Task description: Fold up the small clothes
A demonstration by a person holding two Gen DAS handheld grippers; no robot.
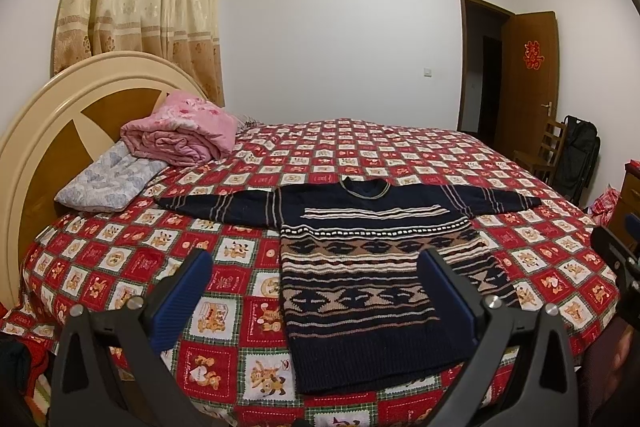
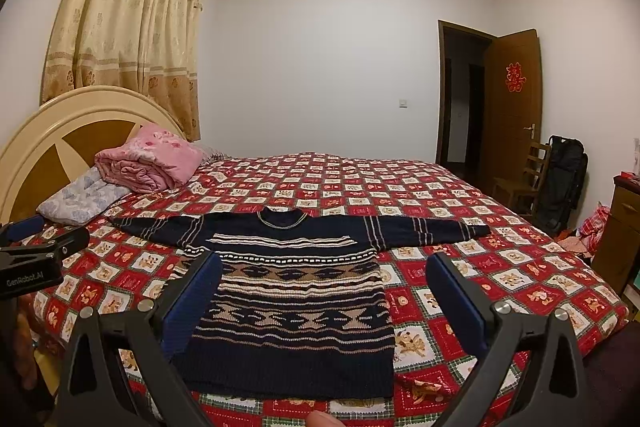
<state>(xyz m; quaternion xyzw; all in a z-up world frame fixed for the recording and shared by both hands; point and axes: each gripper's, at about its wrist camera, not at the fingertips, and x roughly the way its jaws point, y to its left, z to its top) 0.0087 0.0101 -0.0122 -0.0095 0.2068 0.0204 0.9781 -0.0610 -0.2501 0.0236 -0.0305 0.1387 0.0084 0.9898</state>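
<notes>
- Sweater [image 1: 372, 259] lay flat on the bedspread [image 1: 120, 259], sleeves spread, hem toward me.
- My left gripper [image 1: 316, 291] and right gripper [image 2: 324, 295] hovered above the hem, both spread wide, holding nothing.
- Judged: pinch a sleeve cuff, fold inward squarely.
- Ample clear bedspread beyond the collar; folded bedding [image 1: 176, 135] well apart.

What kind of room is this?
It looks like a bedroom in someone's home. There is a big bed with a round headboard, a folded pink quilt near the pillow end, and long curtains by the wall.
</notes>
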